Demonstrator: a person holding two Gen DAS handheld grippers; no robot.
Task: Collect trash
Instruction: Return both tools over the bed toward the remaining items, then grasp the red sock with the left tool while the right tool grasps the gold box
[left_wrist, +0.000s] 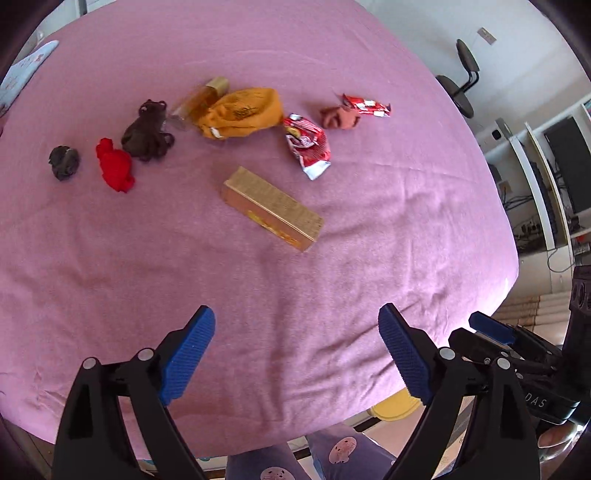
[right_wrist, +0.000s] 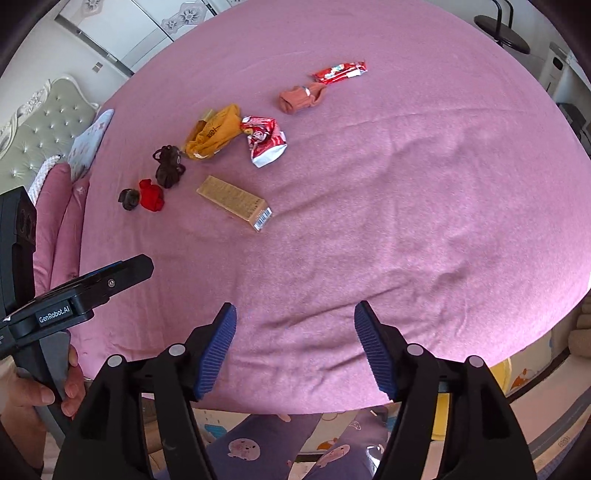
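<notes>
Two grippers hover over a bed covered in a pink, faintly creased sheet (left_wrist: 332, 295), both near its front edge and well short of the litter.

From the left wrist, a gold cardboard box (left_wrist: 272, 208) lies flat near the middle of the sheet, its long axis running from upper left to lower right. Beyond it, a crumpled red and white wrapper (left_wrist: 308, 144) lies with its long axis roughly up and down, white end toward the camera. A second, flatter red wrapper (left_wrist: 366, 105) sits farther right, lying nearly sideways and touching a balled brownish-pink sock (left_wrist: 340, 117). A mustard cloth pouch (left_wrist: 242, 110) lies against a glass bottle with a gold cap (left_wrist: 201, 99). To the left come a dark brown knotted cloth (left_wrist: 147, 131), a red cloth lump (left_wrist: 115, 165) and a small dark grey wad (left_wrist: 64, 161). The left gripper (left_wrist: 295, 319) is spread wide, its ribbed blue pads (left_wrist: 188, 356) holding and touching nothing.

From the right wrist, the box (right_wrist: 234, 202) points its barcoded end toward the lower right. The crumpled wrapper (right_wrist: 265, 142) lies just beside the pouch (right_wrist: 212, 134); the flat wrapper (right_wrist: 340, 72) slants gently up to the right beyond the sock (right_wrist: 301, 98). The right gripper (right_wrist: 295, 314) is likewise wide apart and empty, its ribbed blue pads (right_wrist: 218, 350) above bare sheet (right_wrist: 406, 221).
</notes>
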